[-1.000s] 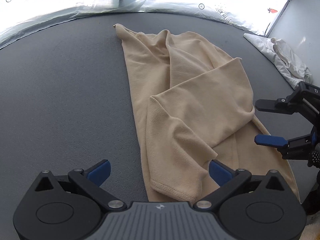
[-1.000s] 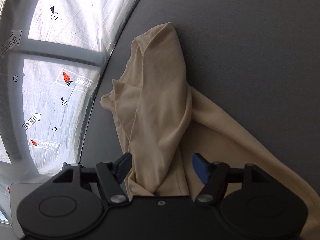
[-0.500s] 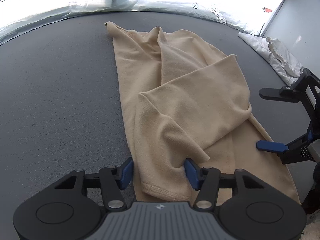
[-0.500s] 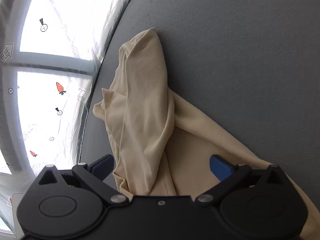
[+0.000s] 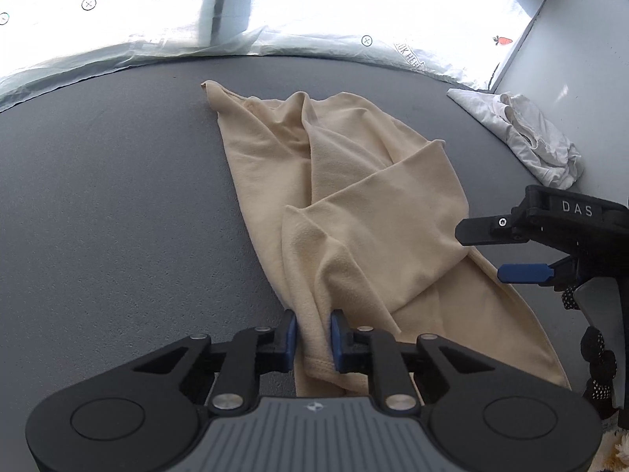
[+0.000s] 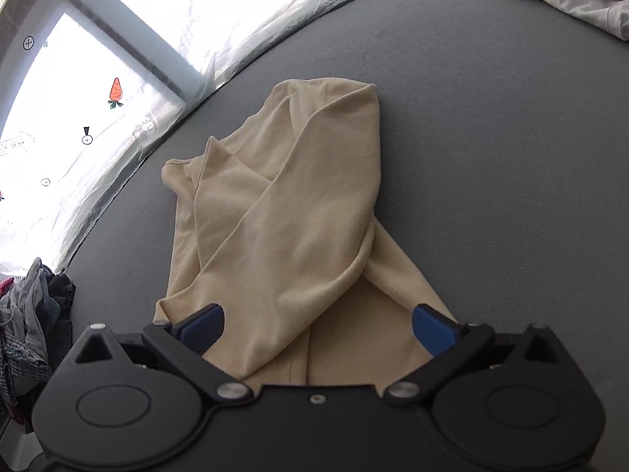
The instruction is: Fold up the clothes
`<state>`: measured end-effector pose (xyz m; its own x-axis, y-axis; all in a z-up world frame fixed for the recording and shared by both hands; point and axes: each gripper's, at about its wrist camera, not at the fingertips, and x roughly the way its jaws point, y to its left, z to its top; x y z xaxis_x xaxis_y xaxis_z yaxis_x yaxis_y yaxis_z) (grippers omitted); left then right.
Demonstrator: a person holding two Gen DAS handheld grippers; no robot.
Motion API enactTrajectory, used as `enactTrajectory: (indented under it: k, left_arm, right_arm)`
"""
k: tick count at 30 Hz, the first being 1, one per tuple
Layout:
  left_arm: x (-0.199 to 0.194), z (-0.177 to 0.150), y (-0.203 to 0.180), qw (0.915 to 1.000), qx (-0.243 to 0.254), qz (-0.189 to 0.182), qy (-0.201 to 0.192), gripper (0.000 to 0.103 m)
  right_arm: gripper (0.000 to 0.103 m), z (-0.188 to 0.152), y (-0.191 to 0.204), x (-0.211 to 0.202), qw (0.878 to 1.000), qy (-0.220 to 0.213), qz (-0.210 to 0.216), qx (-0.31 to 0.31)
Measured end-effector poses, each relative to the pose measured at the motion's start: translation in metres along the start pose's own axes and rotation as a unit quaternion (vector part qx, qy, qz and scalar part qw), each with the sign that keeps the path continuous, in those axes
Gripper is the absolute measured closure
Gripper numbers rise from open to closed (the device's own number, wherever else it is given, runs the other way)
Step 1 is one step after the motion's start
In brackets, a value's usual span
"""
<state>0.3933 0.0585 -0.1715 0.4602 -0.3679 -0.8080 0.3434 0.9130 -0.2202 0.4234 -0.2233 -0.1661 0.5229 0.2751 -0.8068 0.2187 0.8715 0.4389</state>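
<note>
**A:** so what's closest to the camera here?

**B:** The left tongs point(image 5: 312, 338). They've just been closing and the blue pads are now pinched on the near hem of the beige garment point(image 5: 354, 212), with a bunched ridge of cloth squeezed between them. The fabric puckers up right where they bite.

**A:** and the other pair?

**B:** The right tongs point(image 6: 317, 324) are spread as wide as they go, they were just opening. In their own view the beige garment lies below and between the fingers, but neither blue pad looks to be pressing on it. From the left camera they sit at the garment's right edge, one finger above the other, next to the folded-over flap.

**A:** where's the garment itself?

**B:** Flat on the grey bench point(image 5: 118, 196), running as a long rumpled strip away from the left tongs toward the far edge. One layer is folded diagonally across the rest, so it looks twisted.

**A:** anything past it?

**B:** A white crumpled cloth point(image 5: 523, 133) beyond the garment's far right side, near the wall. A pile of dark mixed clothes point(image 6: 31, 314) sits off the garment's left side in the right camera. Behind the garment's far end there's shiny plastic sheeting point(image 5: 314, 8) with little carrot prints.
</note>
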Motion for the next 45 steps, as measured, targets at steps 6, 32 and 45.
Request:
enactTrajectory:
  k: [6,32,45]
  left_arm:
    - [0.003,0.001,0.005,0.9998,0.011,-0.011,0.008,0.08]
    - [0.0,0.016,0.016,0.998,0.008,-0.043,-0.046,0.097]
    - [-0.047,0.053,0.084,0.9824,-0.105,-0.002,-0.155,0.097]
  right_arm:
    - [0.0,-0.007,0.005,0.008,0.999,0.029,-0.007,-0.013]
    - [0.0,-0.012,0.007,0.014,0.999,0.026,-0.036,0.017]
    - [0.0,-0.008,0.034,-0.003,0.997,-0.016,-0.056,-0.044]
